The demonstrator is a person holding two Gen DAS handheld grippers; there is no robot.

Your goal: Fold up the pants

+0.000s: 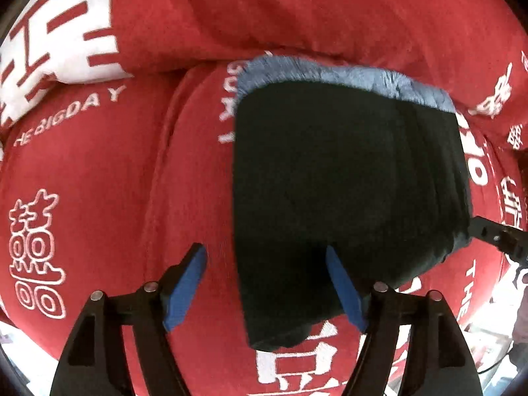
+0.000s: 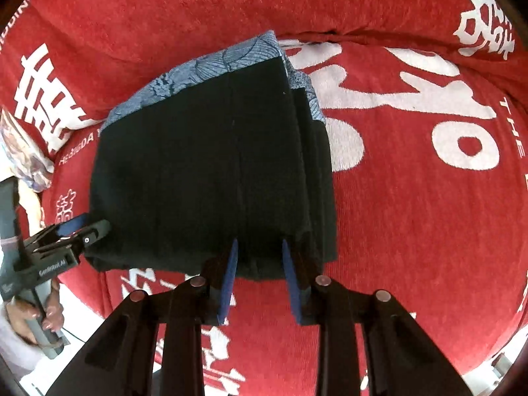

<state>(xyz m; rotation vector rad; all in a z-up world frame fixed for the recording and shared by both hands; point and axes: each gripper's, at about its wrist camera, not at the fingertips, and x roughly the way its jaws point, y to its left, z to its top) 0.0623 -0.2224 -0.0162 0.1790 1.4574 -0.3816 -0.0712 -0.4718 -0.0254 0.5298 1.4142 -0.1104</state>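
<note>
The pants (image 1: pixel 346 181) are black with a blue patterned band at the far edge, folded into a thick rectangle on the red cover; they also show in the right wrist view (image 2: pixel 211 171). My left gripper (image 1: pixel 265 257) is open at the near left corner of the stack, its right pad over the black fabric, its left pad over the red cover. It shows from the side in the right wrist view (image 2: pixel 82 231). My right gripper (image 2: pixel 259 250) is open with its blue pads at the near edge of the stack. Its tip shows in the left wrist view (image 1: pixel 495 236).
A red cover with white characters and lettering (image 1: pixel 82 181) spreads under everything and also fills the right wrist view (image 2: pixel 412 198). A raised fold of it (image 1: pixel 297 23) runs behind the pants. A person's hand (image 2: pixel 36 316) holds the left gripper's handle.
</note>
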